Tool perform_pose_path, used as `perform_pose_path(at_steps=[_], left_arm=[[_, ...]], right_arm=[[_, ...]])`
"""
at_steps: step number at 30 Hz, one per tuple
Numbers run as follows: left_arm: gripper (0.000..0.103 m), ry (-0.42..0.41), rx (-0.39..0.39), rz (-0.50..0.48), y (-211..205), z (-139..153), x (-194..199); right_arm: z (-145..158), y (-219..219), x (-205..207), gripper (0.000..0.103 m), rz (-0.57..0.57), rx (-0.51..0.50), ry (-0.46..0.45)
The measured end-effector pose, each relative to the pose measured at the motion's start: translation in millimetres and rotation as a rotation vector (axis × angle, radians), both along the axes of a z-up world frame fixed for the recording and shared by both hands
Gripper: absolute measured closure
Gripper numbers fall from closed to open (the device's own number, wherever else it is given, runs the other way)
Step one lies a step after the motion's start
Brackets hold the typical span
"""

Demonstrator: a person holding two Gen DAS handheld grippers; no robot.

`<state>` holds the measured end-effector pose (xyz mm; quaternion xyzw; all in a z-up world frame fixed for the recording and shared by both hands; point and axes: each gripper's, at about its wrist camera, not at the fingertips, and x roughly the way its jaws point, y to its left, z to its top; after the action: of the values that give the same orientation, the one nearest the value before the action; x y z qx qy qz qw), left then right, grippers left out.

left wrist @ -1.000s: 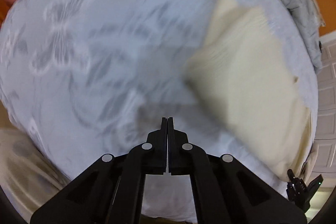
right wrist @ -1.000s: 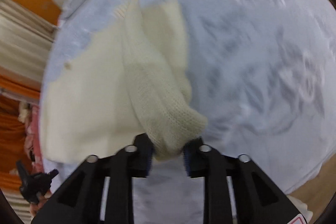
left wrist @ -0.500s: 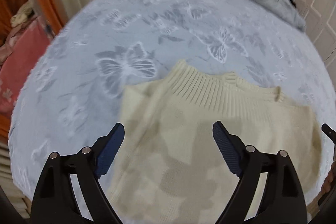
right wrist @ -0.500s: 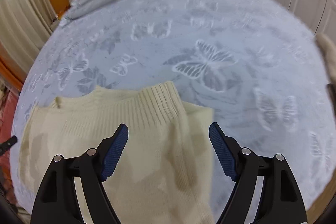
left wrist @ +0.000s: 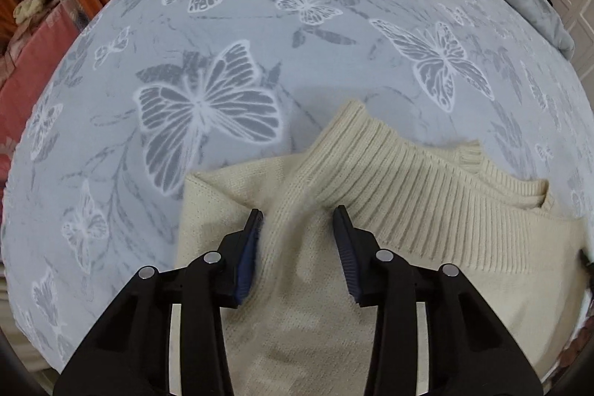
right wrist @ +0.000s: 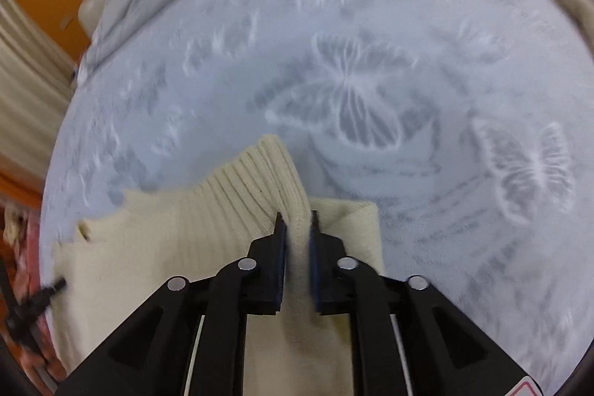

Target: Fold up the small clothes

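Now both tongs bear down on a cream sweater [left wrist: 427,210] lying flat on the butterfly bedspread [left wrist: 208,69], near its close edge. Left gripper [left wrist: 297,221]: jaws closing round a raised ridge of knit; left pad seems to touch, right pad apart, so not yet clamped. Right gripper [right wrist: 296,225]: jaws closing, narrow gap, a fold of knit beside the ribbed hem [right wrist: 256,180] pinched between them. Risks, as I judge: the left may bite only the top layer, so the fold drags unevenly; thick rib could slip from the right pads; uneven lifting would skew the crease.
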<state>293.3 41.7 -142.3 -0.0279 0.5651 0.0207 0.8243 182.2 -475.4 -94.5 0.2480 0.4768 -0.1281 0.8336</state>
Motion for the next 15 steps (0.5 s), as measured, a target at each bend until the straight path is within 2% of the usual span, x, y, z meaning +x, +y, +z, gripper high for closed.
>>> perform_pose_path(at_steps=[2, 4, 7, 11, 13, 15], left_arm=[[0.063, -0.006, 0.025, -0.012, -3, 0, -2], [0.063, -0.006, 0.028, -0.007, -3, 1, -2], [0.063, 0.0, 0.024, 0.005, -3, 2, -2], [0.062, 0.007, 0.045, -0.008, -4, 1, -3], [0.06, 0.007, 0.049, -0.01, -3, 1, -3], [0.059, 0.008, 0.05, -0.014, -3, 0, -3]], right_arm=[[27, 30, -6, 0.084, 0.026, -0.054, -0.083], [37, 80, -1, 0.084, 0.171, -0.024, -0.12], [23, 149, 13, 0.084, 0.369, 0.087, -0.102], [-5, 210, 31, 0.084, 0.501, 0.061, -0.026], [-12, 207, 36, 0.1, 0.494, 0.047, -0.015], [-10, 183, 38, 0.098, 0.463, 0.018, -0.003]])
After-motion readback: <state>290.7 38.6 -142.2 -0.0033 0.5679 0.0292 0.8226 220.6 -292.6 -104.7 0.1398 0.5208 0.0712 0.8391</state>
